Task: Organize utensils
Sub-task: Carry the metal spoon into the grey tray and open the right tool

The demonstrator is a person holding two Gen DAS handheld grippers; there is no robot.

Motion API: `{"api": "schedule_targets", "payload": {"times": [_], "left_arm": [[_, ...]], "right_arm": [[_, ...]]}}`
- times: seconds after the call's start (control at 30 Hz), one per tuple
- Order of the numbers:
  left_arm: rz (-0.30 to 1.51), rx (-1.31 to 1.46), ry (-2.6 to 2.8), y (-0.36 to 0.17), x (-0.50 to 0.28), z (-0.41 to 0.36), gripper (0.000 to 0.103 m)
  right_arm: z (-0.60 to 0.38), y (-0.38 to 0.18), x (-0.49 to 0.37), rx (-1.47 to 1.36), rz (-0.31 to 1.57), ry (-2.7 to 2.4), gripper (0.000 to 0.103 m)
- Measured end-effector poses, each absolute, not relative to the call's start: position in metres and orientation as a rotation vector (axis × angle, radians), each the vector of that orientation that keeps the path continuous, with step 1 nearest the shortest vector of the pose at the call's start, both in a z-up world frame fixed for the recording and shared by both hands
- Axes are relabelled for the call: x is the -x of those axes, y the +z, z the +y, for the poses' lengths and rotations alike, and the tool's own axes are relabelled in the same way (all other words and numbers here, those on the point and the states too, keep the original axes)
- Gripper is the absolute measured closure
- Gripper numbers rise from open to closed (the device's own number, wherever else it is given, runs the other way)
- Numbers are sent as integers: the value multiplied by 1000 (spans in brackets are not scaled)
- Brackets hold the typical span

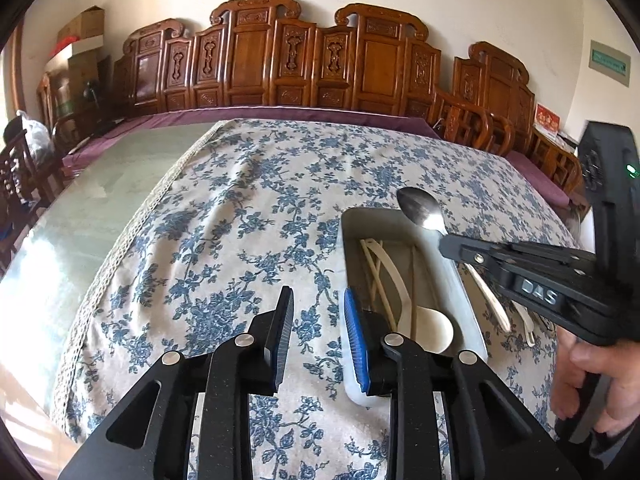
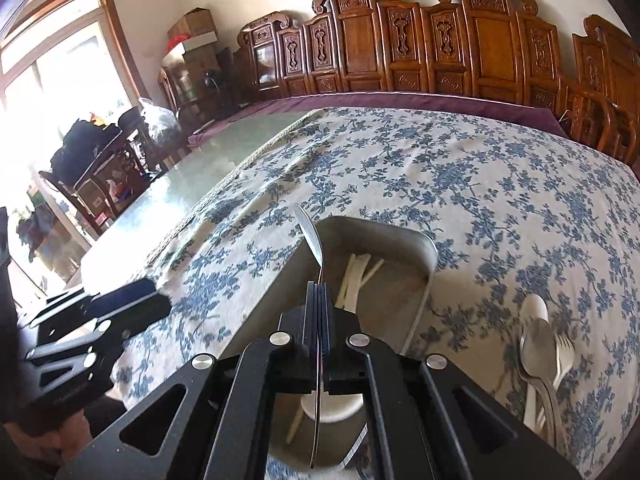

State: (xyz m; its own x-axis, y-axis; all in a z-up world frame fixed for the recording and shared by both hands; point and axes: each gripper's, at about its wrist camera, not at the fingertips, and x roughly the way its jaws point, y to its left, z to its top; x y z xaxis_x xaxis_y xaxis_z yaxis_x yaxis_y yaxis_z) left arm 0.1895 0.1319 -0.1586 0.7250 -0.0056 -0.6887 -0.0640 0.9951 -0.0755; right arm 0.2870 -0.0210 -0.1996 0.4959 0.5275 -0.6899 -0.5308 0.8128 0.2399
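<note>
A grey rectangular tray (image 1: 352, 240) lies on the floral tablecloth and holds a white ladle-like spoon (image 1: 432, 330) and pale chopsticks (image 1: 378, 280). My right gripper (image 2: 319, 292) is shut on a metal spoon (image 2: 310, 232) and holds it above the tray (image 2: 424, 248); it also shows in the left wrist view (image 1: 450, 246) with the spoon (image 1: 420, 206). My left gripper (image 1: 318, 320) is open and empty at the tray's near left corner. More utensils lie right of the tray: a metal spoon (image 2: 538, 346), a white spoon (image 2: 534, 308) and a white fork (image 2: 564, 356).
The floral tablecloth (image 1: 248, 208) covers the right part of a glass-topped table (image 1: 92, 208). Carved wooden chairs (image 1: 280, 60) line the far edge. A hand (image 1: 592, 364) holds the right gripper's handle. Clutter stands by the window at left (image 2: 92, 148).
</note>
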Motion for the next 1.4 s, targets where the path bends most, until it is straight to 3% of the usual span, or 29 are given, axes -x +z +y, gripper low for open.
{"api": "schedule_targets", "payload": {"times": [0.6, 1.07, 1.4], "left_arm": [[765, 99, 53, -162, -190, 136, 79], [765, 100, 55, -163, -189, 137, 79], [767, 99, 32, -163, -192, 127, 79]], "right_arm": [[8, -251, -308, 6, 957, 588, 101], [16, -261, -307, -82, 1041, 608, 99], [-15, -239, -291, -26, 943, 621, 97]]}}
